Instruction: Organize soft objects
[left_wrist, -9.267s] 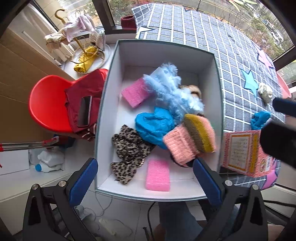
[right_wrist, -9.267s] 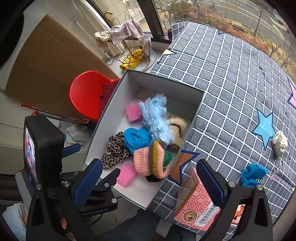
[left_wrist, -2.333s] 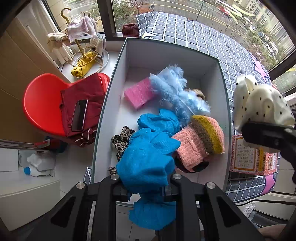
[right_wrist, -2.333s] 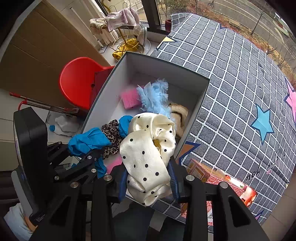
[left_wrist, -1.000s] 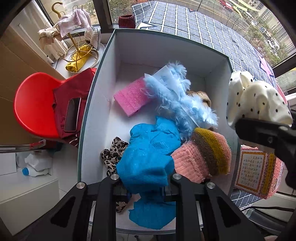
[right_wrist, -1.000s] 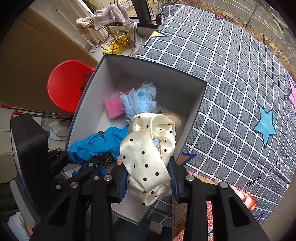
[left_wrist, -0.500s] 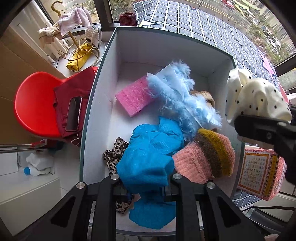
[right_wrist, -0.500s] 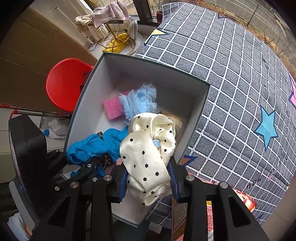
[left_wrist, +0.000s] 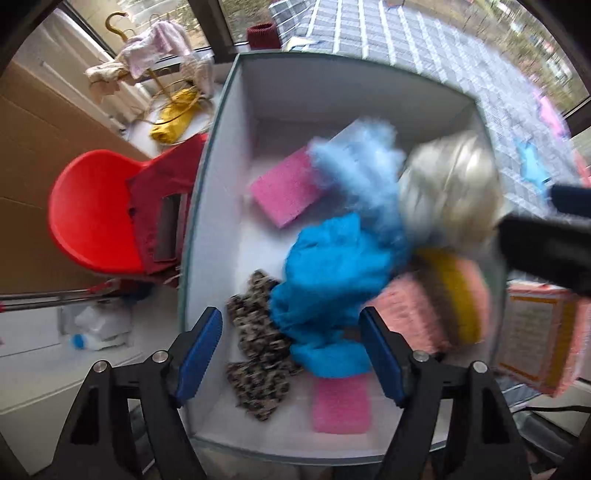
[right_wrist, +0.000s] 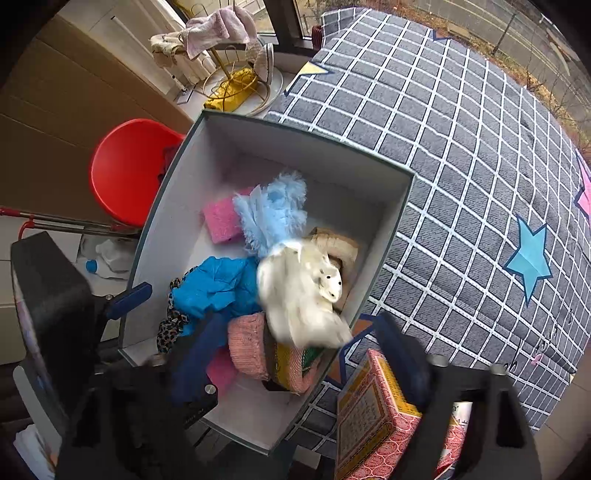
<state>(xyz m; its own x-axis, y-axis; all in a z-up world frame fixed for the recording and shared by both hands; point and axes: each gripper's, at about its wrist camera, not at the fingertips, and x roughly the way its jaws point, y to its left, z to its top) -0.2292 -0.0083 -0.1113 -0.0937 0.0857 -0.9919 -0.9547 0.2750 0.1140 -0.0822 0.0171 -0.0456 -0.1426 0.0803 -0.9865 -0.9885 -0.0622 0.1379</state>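
Both grippers (left_wrist: 291, 350) (right_wrist: 295, 365) just sprang wide over the white box (right_wrist: 384, 229) on a checked quilt (right_wrist: 461, 155), cloths blurred, seemingly falling

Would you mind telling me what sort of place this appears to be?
Probably a home bedroom or window nook: a checked quilt with stars, a red chair draped with clothes, and a window looking outdoors.

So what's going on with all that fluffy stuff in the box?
A person is tidying soft things into a white box using two hand-held grippers. Both have just been opening their jaws. The left gripper has let go of a blue cloth, and the right gripper has dropped a cream spotted cloth; both are blurred, falling onto the pile inside.
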